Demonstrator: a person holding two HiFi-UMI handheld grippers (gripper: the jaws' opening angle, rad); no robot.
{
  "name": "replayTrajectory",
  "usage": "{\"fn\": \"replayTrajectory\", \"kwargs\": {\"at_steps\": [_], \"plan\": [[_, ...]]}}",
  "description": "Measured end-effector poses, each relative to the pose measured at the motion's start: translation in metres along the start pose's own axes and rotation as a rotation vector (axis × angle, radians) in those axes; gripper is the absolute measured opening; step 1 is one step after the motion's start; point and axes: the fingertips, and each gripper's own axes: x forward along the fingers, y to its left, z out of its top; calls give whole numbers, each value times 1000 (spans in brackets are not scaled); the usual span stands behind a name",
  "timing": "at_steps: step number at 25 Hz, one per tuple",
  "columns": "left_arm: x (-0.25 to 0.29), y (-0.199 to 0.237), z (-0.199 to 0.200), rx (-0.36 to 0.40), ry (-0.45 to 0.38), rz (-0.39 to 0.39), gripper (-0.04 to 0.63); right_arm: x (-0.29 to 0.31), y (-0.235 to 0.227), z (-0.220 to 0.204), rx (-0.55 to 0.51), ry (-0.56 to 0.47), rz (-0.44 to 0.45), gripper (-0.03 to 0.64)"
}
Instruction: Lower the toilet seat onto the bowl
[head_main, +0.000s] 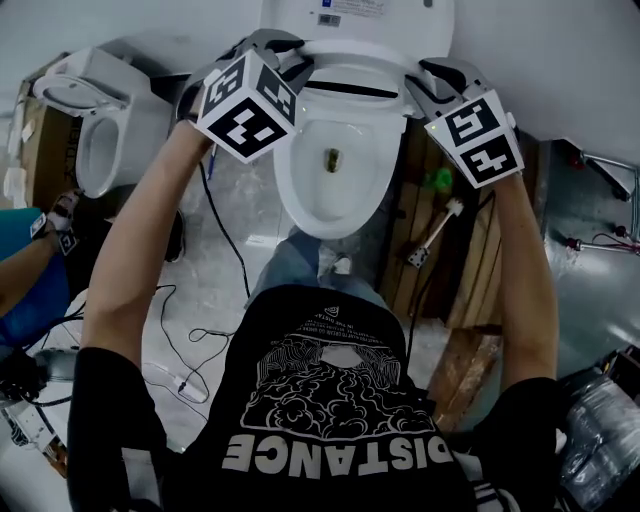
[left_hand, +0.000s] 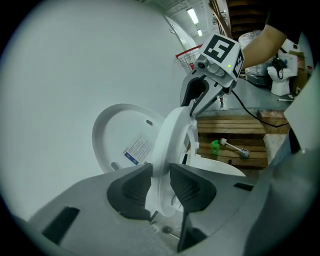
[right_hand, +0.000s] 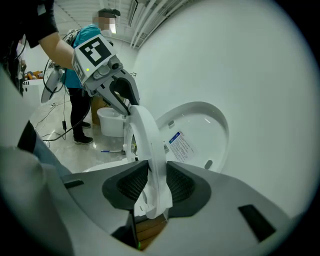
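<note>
The white toilet seat stands partly raised over the bowl, in front of the upright lid that leans on the wall. My left gripper is shut on the seat's left rim, and the left gripper view shows its pads pinching the seat ring. My right gripper is shut on the right rim; in the right gripper view the seat ring runs up from between the jaws of my right gripper. Each gripper shows across the seat in the other's view. The lid carries a printed label.
A second toilet stands at the left. Right of the bowl lies a wooden pallet with a brush and a green object. Cables cross the floor. A person in teal stands at far left.
</note>
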Motion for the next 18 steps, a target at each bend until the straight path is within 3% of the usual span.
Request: {"fn": "replayTrajectory", "kwargs": {"at_steps": [18], "plan": [[-34,-103,-35,76,113,30,127,-40,96,-40,-217,14,25,117]]}}
